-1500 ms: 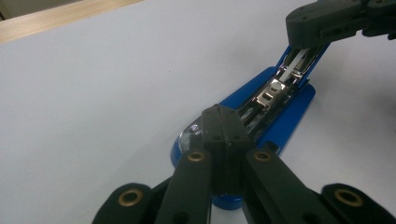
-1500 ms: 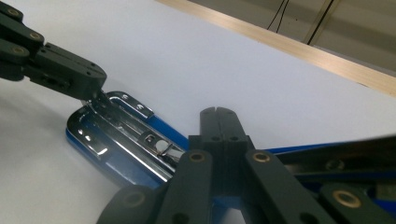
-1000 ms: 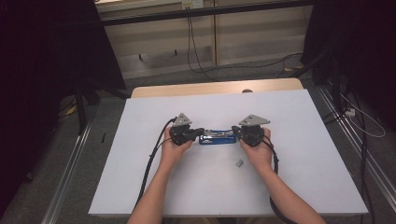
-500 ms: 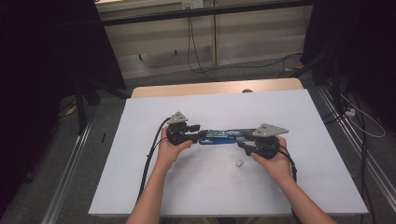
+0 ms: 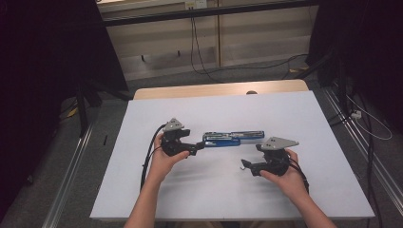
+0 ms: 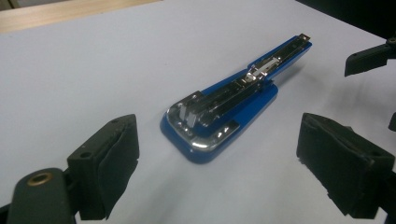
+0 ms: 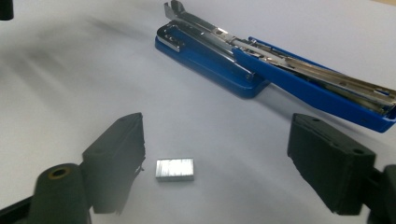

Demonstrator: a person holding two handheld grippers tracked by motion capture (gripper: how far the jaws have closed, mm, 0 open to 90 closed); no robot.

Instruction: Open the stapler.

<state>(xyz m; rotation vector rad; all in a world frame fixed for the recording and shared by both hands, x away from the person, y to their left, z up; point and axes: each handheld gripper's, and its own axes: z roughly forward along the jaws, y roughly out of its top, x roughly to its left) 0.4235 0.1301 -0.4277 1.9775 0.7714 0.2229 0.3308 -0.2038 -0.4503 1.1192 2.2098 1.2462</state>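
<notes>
My left tongs (image 6: 219, 163) and right tongs (image 7: 215, 158) have just been opening and grip nothing, the unfolded blue stapler (image 5: 233, 138) lying free, a staple block (image 7: 174, 169) between my right jaws.

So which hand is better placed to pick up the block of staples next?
Right, probably. The right gripper has open jaws either side of the staple block on the table. The left gripper is open facing the opened blue stapler, away from the staples.
</notes>
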